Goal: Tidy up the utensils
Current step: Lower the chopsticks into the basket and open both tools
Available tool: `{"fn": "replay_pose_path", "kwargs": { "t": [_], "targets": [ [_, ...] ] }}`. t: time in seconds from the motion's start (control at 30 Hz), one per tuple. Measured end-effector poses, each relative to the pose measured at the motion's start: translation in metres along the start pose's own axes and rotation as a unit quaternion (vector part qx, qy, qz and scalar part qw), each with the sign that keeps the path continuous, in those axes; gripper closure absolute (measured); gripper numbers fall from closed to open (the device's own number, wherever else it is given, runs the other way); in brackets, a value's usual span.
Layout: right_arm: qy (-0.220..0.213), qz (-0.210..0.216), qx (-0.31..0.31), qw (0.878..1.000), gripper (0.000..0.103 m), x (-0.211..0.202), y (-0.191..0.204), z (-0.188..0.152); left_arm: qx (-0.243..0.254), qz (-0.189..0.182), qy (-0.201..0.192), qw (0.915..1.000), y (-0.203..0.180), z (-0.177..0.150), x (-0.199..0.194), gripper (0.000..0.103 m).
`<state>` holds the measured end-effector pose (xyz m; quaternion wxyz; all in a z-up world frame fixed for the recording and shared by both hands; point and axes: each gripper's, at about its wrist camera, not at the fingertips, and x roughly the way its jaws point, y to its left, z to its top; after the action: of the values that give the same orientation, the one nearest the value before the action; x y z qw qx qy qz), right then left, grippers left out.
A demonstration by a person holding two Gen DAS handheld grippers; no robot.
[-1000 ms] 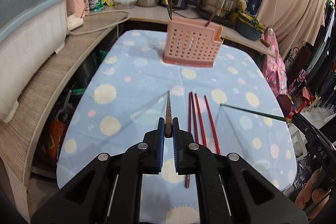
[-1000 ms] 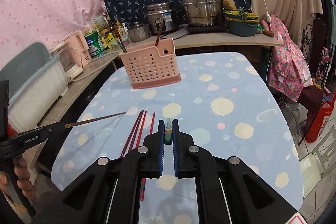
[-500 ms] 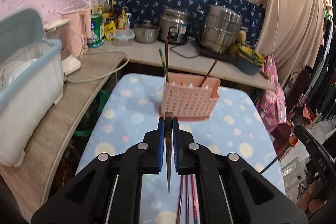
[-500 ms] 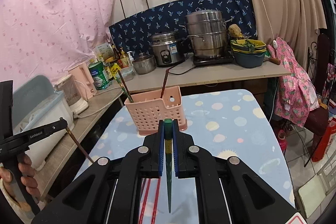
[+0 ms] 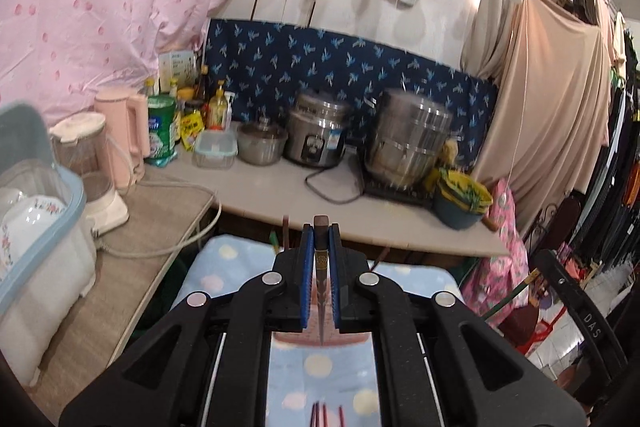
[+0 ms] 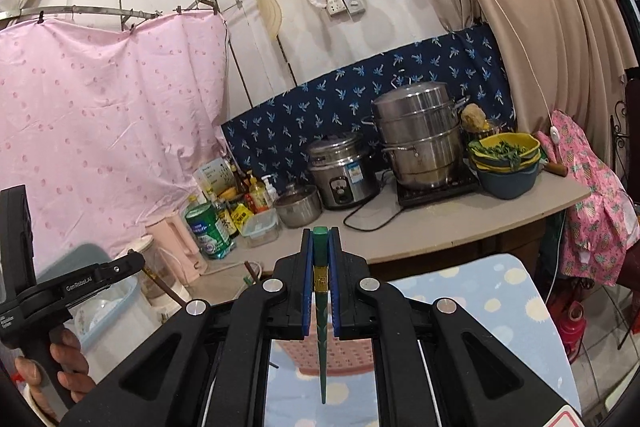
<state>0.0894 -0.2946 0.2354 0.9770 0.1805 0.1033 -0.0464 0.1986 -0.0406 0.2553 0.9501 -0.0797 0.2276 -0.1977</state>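
Both chopsticks have swung from lying flat to hanging tip-down in the space of a second. The left gripper (image 5: 321, 283) is clamped on a brown chopstick (image 5: 321, 291), blunt end poking up at twelve o'clock, point dangling toward six. The right gripper (image 6: 320, 287) pinches a green chopstick (image 6: 321, 327) the same way.

Both cameras have tipped up with that turn, so the view now takes in the wall, the rice cooker (image 5: 316, 139) and the steel steamer pot (image 6: 420, 135) on the back counter, where a second ago they looked down on the bench (image 6: 500, 291).

The pink utensil basket (image 6: 328, 355) has slid from well ahead to just under the fingers; only a strip of it shows at six o'clock between the arms of each gripper. In the right view the green tip appears to hang in front of the basket's face, though I cannot tell whether it is above the opening.

A few red chopsticks (image 5: 326, 415) lie on the bench at the bottom edge of the left view, so more remain to collect once these two are dropped in.
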Motion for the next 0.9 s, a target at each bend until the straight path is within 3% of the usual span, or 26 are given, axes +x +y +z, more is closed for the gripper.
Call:
{"fn": "replay_pose_path", "kwargs": {
  "t": [0.2, 0.37, 0.57, 0.9],
  "targets": [
    [-0.011, 0.006, 0.012, 1.000, 0.096, 0.048, 0.003, 0.031, -0.005, 0.011, -0.025, 0.9996, -0.007, 0.032, 0.033, 0.096],
    [-0.001, 0.004, 0.021, 1.000, 0.096, 0.086, -0.002, 0.037, -0.003, 0.025, -0.024, 0.9994, -0.006, 0.038, 0.061, 0.096],
    [0.018, -0.001, 0.025, 1.000, 0.096, 0.122, -0.004, 0.030, 0.001, 0.034, -0.012, 0.9993, 0.000, 0.034, 0.089, 0.096],
    [0.062, -0.014, 0.017, 0.998, 0.096, 0.159, -0.010, -0.009, -0.004, 0.035, 0.034, 0.9988, 0.014, 0.009, 0.127, 0.096]
  ]
}}
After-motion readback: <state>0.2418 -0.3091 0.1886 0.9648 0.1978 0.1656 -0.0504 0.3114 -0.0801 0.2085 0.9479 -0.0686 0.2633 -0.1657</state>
